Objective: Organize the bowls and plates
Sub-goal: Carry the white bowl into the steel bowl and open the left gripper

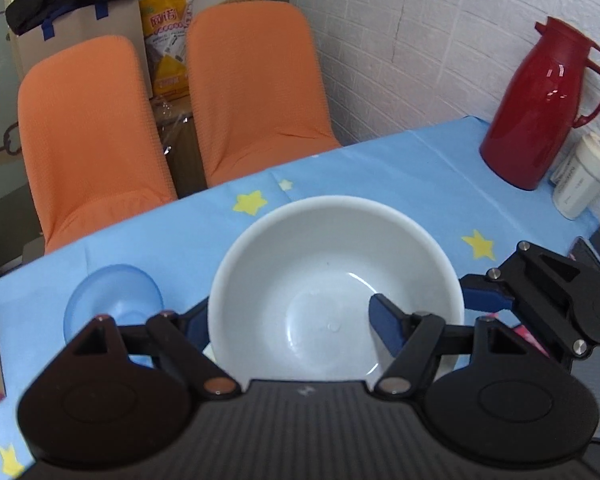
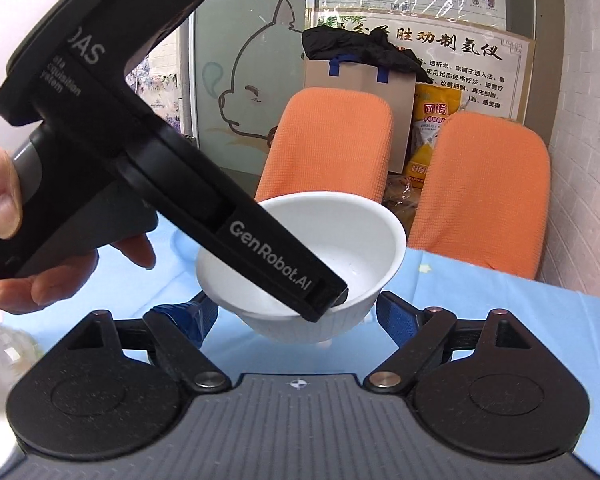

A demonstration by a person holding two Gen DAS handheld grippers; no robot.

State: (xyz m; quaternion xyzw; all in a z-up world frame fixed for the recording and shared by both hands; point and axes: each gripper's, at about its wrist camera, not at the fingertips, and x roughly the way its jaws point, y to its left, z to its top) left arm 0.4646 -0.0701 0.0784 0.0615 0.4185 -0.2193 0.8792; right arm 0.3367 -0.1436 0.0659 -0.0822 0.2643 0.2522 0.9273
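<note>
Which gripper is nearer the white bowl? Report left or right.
Left. The left gripper straddles the white bowl's wall, with one finger inside. The right gripper sits open just outside the rim, the bowl ahead of its fingers.
</note>
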